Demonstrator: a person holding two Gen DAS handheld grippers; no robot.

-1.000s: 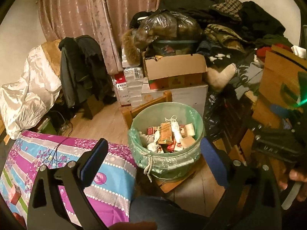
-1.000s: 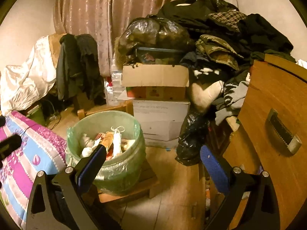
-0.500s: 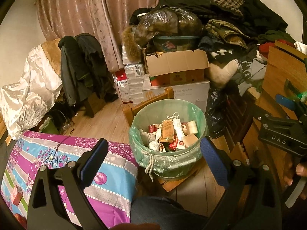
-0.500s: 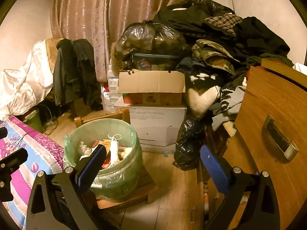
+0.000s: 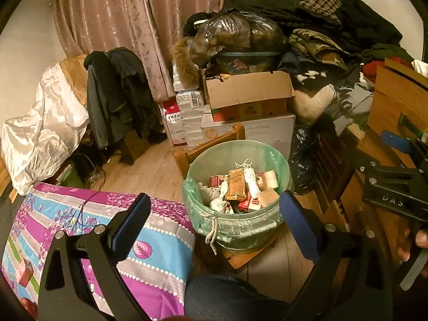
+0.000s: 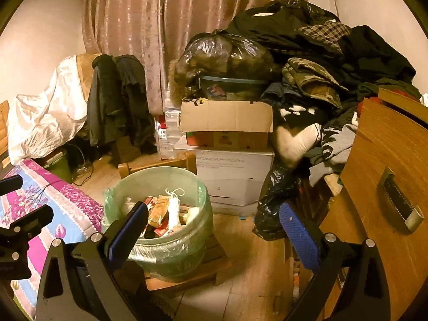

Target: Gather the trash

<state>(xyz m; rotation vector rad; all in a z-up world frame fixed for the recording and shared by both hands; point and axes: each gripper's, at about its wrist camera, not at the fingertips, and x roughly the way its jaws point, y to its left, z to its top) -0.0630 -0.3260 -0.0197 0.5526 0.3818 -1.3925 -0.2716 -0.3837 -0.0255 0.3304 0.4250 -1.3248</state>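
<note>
Left tool [image 5: 214, 219]: jaws spread wide, nothing between the blue pads; held above the bin, which shows in the gap between its fingers.
Right tool [image 6: 214, 227]: jaws spread wide, empty; seen also at the right edge of the left wrist view, held by a hand [image 5: 417, 243].
Bin [image 5: 235, 224]: round, lined with a green plastic bag; stands on a low wooden stool [image 6: 187, 275] on the wooden floor.
Trash [image 5: 238, 190]: packets, cartons and crumpled white paper piled inside the bin, level below the rim.
Bedspread [image 5: 80, 230]: purple, blue and grey pattern; its edge lies just beside the bin, on the left.
Boxes [image 6: 227, 144]: open cardboard box stacked on a white printer carton, behind the bin.
Black bag [image 6: 278, 200]: on the floor to the right of the bin, against the white carton.
Cabinet [image 6: 388, 174]: wooden, with a metal handle, at the right edge.
Clothes [image 6: 321, 53]: heaped above and behind the boxes.
</note>
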